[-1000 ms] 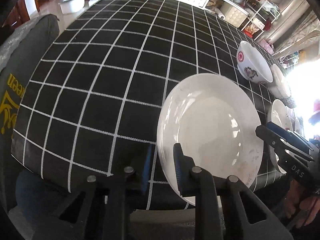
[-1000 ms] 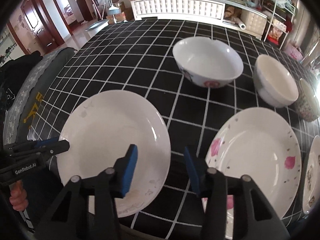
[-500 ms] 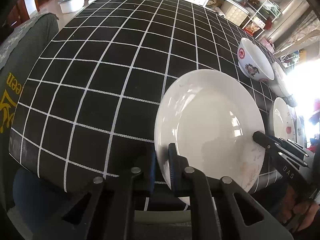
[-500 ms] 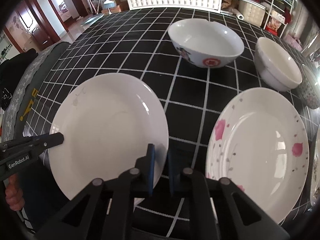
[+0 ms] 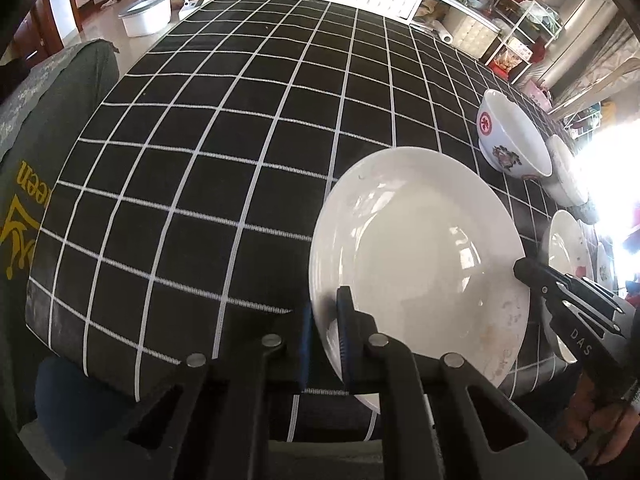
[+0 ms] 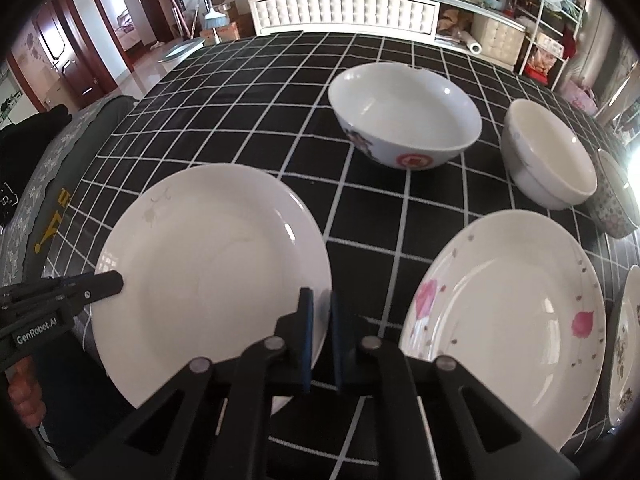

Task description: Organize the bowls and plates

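A plain white plate [image 5: 420, 252] [image 6: 208, 264] is at the near edge of the black checked table. My left gripper [image 5: 323, 320] is shut on its left rim, and my right gripper [image 6: 321, 312] is shut on its right rim. Each gripper shows in the other's view, the right one [image 5: 560, 292] and the left one [image 6: 80, 288]. A pink-flowered plate [image 6: 504, 308] lies right of the white plate. A large white bowl with a red emblem [image 6: 404, 116] [image 5: 512, 140] stands behind, with a smaller white bowl [image 6: 548, 156] to its right.
A patterned bowl [image 6: 616, 196] and another decorated plate [image 6: 626, 340] sit at the far right edge. A grey cushioned seat [image 5: 48, 128] is off the table's left side. A white cabinet [image 6: 340, 12] stands beyond the table's far end.
Both grippers went from open to shut on the white plate's opposite rims. The plate now appears tilted slightly and lifted at the near edge.
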`<state>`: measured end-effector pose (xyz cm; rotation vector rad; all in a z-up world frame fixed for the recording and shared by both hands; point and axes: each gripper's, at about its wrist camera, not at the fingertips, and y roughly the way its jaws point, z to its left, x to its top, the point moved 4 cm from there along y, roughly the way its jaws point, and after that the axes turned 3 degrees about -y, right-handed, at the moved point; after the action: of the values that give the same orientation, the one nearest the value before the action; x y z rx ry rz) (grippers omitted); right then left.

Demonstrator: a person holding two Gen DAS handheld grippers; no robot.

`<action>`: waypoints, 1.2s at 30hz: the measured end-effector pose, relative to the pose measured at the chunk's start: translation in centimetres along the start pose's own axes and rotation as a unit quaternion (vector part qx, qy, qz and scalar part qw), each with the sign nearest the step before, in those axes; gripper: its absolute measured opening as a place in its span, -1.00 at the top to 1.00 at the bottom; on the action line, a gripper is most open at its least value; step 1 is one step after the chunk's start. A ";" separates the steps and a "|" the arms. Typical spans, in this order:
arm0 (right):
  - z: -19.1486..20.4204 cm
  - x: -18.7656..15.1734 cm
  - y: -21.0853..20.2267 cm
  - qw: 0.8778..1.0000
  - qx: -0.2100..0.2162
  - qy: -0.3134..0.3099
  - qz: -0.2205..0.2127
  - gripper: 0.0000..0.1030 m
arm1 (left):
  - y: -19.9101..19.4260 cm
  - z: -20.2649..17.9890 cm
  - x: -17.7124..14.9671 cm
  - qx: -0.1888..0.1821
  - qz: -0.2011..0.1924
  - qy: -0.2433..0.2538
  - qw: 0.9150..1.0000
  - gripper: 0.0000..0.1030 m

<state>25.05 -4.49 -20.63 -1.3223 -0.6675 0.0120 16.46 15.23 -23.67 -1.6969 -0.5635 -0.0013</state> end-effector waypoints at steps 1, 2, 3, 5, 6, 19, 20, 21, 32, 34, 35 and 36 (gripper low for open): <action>0.0 0.0 0.0 1.000 0.002 0.003 -0.001 0.78 | 0.2 0.0 0.1 0.001 0.001 -0.002 1.000 0.81; -0.1 0.1 0.0 1.000 0.003 0.004 -0.002 0.78 | 0.5 0.0 0.2 0.000 0.002 -0.004 1.000 0.81; -0.1 0.2 0.0 1.000 0.003 0.003 -0.003 0.78 | 0.7 0.0 0.2 -0.002 0.003 -0.005 1.000 0.81; -0.1 0.1 -0.1 1.000 0.006 0.004 -0.004 0.78 | 0.7 0.1 0.3 -0.006 0.002 -0.008 1.000 0.81; -0.1 0.1 -0.1 1.000 0.009 0.006 -0.004 0.78 | 0.7 0.2 0.3 -0.007 0.002 -0.011 1.000 0.81; -4.6 -2.1 -5.4 0.997 0.023 0.061 -0.042 0.78 | -3.9 -2.1 -0.1 0.030 -0.040 0.014 0.999 0.81; -5.2 -2.3 -5.8 0.996 0.024 0.067 -0.046 0.78 | -4.3 -3.0 -0.1 0.023 -0.044 0.021 0.999 0.81; -5.7 -2.5 -6.0 0.996 0.024 0.072 -0.048 0.78 | -4.7 -3.9 -0.2 0.014 -0.046 0.030 0.998 0.81; -12.9 -5.6 -8.8 0.989 0.006 0.130 -0.067 0.78 | -4.3 -15.2 -2.0 -0.071 -0.031 0.118 0.990 0.81; -14.3 -6.2 -9.0 0.988 -0.004 0.141 -0.069 0.78 | -3.6 -16.7 -2.2 -0.071 -0.024 0.127 0.989 0.81; -14.9 -6.4 -9.1 0.987 -0.009 0.143 -0.069 0.78 | -3.1 -17.2 -2.2 -0.071 -0.019 0.131 0.989 0.81; -15.4 -6.7 -9.1 0.987 -0.013 0.145 -0.070 0.78 | -2.5 -17.7 -2.3 -0.073 -0.013 0.134 0.988 0.81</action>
<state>23.32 -23.15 -16.83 -1.2682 -0.5111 -0.2976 18.97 -1.78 -18.21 -1.7944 -0.3916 -0.2919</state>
